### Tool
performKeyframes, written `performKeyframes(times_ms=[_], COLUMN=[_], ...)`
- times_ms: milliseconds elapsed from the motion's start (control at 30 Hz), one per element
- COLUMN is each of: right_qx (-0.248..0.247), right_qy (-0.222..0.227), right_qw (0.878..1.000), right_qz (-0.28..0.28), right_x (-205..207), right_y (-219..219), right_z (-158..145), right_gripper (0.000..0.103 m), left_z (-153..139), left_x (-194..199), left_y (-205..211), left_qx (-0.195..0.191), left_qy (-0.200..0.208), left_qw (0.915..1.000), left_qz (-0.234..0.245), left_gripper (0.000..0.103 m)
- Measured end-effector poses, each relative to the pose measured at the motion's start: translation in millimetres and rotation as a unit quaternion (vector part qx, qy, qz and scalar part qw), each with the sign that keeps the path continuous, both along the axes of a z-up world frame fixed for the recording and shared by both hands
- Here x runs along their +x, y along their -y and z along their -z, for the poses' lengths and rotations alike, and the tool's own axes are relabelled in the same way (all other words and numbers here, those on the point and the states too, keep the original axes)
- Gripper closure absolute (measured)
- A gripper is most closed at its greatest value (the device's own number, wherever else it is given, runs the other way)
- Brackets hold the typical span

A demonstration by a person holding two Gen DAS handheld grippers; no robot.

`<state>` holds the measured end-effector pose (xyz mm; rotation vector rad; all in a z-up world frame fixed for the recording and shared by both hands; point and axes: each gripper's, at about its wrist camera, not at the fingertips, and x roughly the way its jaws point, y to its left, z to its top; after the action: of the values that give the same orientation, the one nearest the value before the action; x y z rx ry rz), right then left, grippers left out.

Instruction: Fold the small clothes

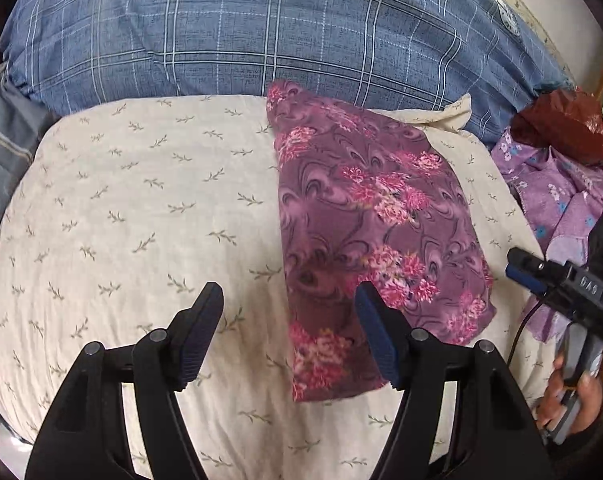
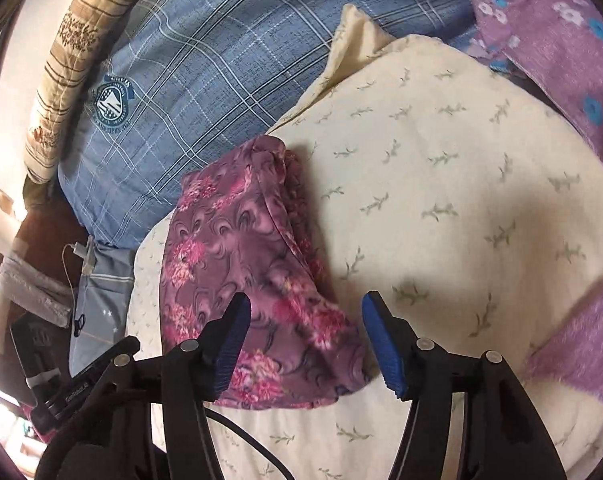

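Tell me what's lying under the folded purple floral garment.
The purple floral garment lies on the cream leaf-print cloth, its far corner reaching the blue plaid bedding. Whatever is directly beneath it, or between its folded layers, is covered.

The floral garment (image 1: 365, 216) is showing as soft, matt, slightly fuzzy cloth. The cream sheet (image 1: 141, 208) is looking like matt woven cotton, finely wrinkled. The blue plaid pillow (image 1: 237, 28) is reading as denim-like, faintly heathered fabric. The lilac cloth (image 2: 549, 28) is appearing thin and matt. The left gripper (image 1: 289, 336) and right gripper (image 2: 305, 344) are presenting smooth, matt black plastic with dull metal pins; their pads (image 2: 381, 344) are looking like ribbed blue rubber.
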<state>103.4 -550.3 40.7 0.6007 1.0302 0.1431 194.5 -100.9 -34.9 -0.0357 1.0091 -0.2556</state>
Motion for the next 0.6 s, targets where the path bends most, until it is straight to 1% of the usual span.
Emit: performKeyframes(times_ms=[100,167,333,367,400,467,500,567,600], right_qx=[0.013,0.017,0.018,0.020,0.021,0.026,0.034,0.051,0.058], right_qy=[0.000,-0.002,-0.015,-0.018,-0.021,-0.024,-0.024,-0.026,-0.028], right_qw=[1.000,0.999,0.999,0.999,0.999,0.998,0.998,0.997,0.997], right_qz=[-0.019,-0.029,-0.040,-0.041,-0.042,-0.044,-0.045,-0.046,-0.047], right_x=[13.4,24.8,46.1,49.5,55.3,61.9,67.8,75.1,77.8], right_y=[-2.7,-5.3,-5.0,-3.7,-2.7,-0.7,0.3,1.0,0.9], right_z=[-1.4,3.1,18.3,20.8,24.8,29.0,32.9,38.7,41.5], right_gripper=[0.036,0.033,0.031,0.031,0.031,0.031,0.031,0.031,0.031], left_z=[3.5,7.7,12.1,12.6,13.4,17.4,19.0,24.4,25.6], left_x=[6.3,13.6,33.7,39.5,46.0,65.5,69.8,84.1,87.2], left_y=[2.8,4.4,0.5,-2.4,-6.1,-14.6,-16.3,-20.3,-21.1], left_qx=[0.006,0.012,0.039,0.038,0.028,-0.008,-0.019,-0.052,-0.064], left_qy=[-0.004,-0.010,-0.011,-0.018,-0.028,-0.066,-0.076,-0.104,-0.109], left_qw=[1.0000,0.9999,0.9991,0.9990,0.9991,0.9976,0.9967,0.9929,0.9915], left_qz=[0.005,0.004,-0.010,-0.014,-0.017,-0.017,-0.019,-0.026,-0.028], left_gripper=[0.034,0.034,0.033,0.032,0.032,0.032,0.032,0.032,0.032])
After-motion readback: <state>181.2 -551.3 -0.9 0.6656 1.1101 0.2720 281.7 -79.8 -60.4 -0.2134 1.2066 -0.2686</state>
